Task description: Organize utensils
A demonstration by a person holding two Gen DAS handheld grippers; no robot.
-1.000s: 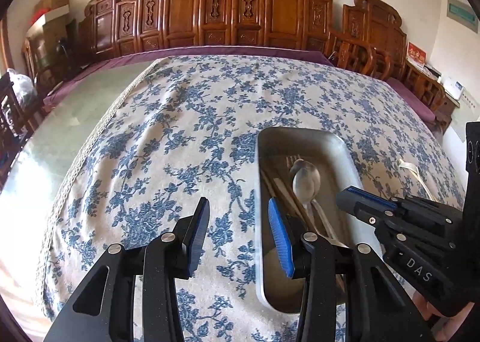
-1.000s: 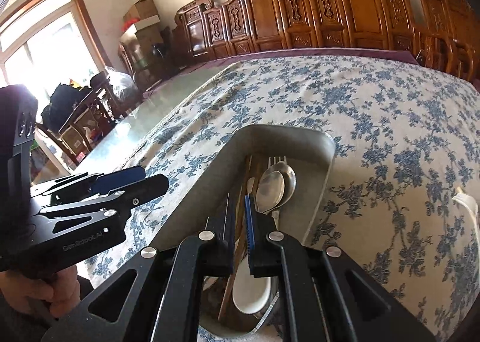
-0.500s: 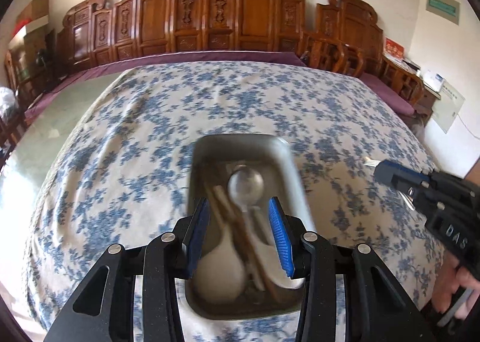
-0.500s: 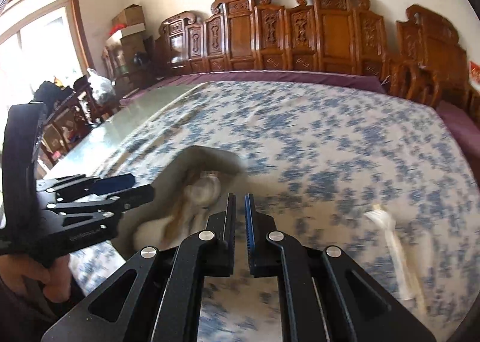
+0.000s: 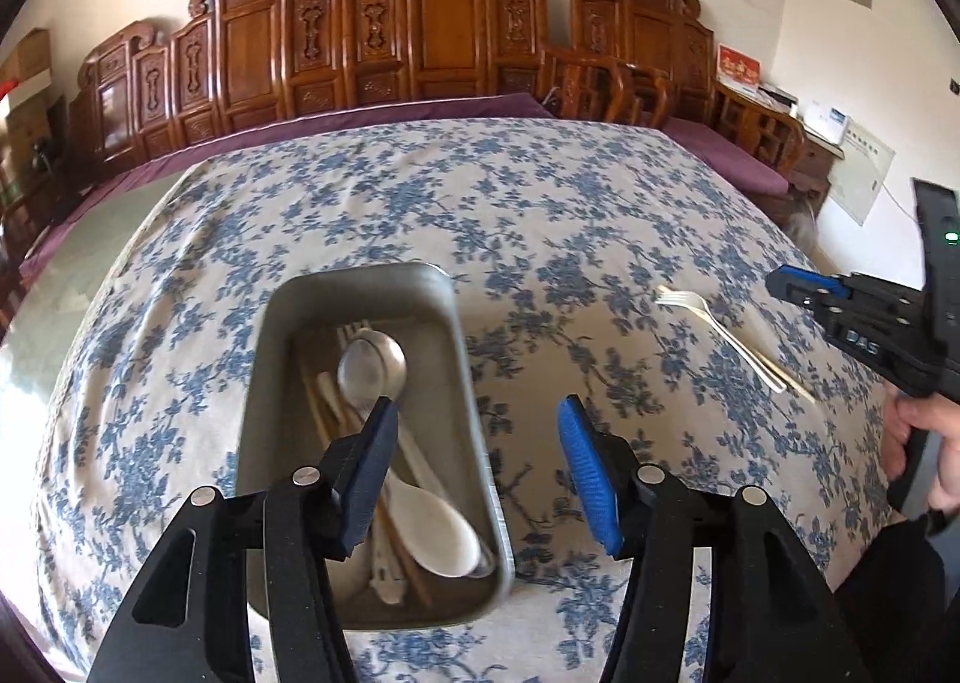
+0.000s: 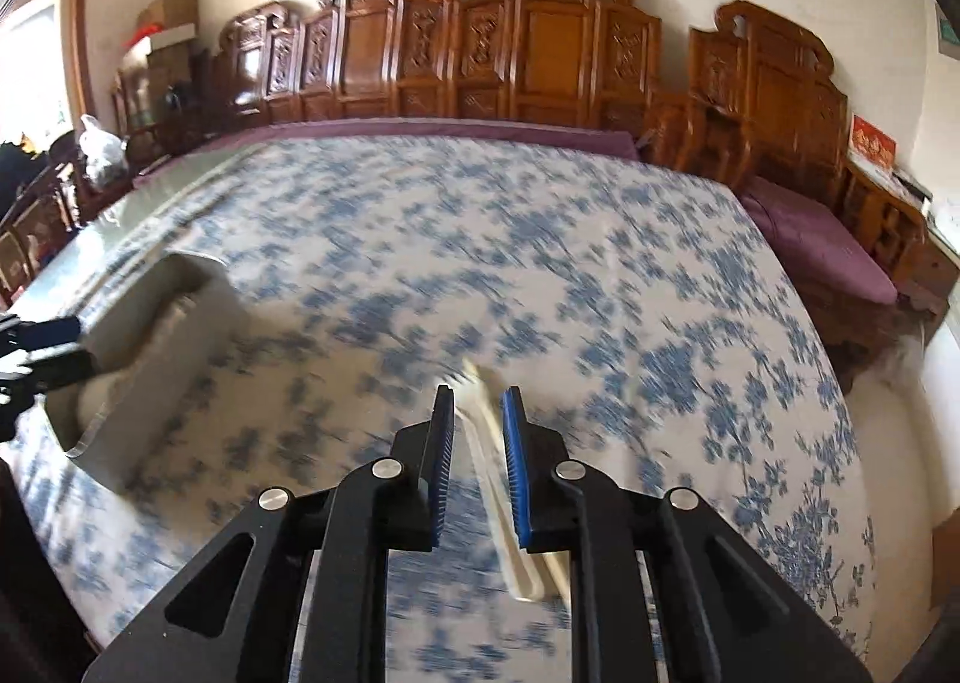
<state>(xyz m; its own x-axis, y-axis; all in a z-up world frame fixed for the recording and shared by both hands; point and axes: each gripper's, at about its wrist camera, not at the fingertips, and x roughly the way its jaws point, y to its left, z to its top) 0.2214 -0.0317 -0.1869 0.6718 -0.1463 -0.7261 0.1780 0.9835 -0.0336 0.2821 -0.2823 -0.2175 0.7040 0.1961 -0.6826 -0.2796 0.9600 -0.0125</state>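
Observation:
A metal tray (image 5: 360, 287) lies on the blue-flowered tablecloth and holds a metal spoon (image 5: 372, 365), a white ceramic spoon (image 5: 444, 539) and chopsticks. My left gripper (image 5: 477, 467) is open, straddling the tray's right wall near its front. A white plastic fork (image 5: 714, 329) lies on the cloth to the right, beside a chopstick. My right gripper (image 6: 477, 431) is open a little, hovering over the blurred fork (image 6: 492, 479), which shows between its fingers. It also shows in the left wrist view (image 5: 798, 287), above the fork's right side. The tray shows at the left of the right wrist view (image 6: 150, 335).
Carved wooden chairs (image 5: 420, 35) line the far edge of the table, with purple cushions (image 6: 822, 239) along the far and right sides. The bare green table top (image 5: 54, 275) shows left of the cloth. A hand (image 5: 924, 443) holds the right gripper.
My right gripper left the tray, swung right to the fork and opened a little. My left gripper swung to the tray and opened wider.

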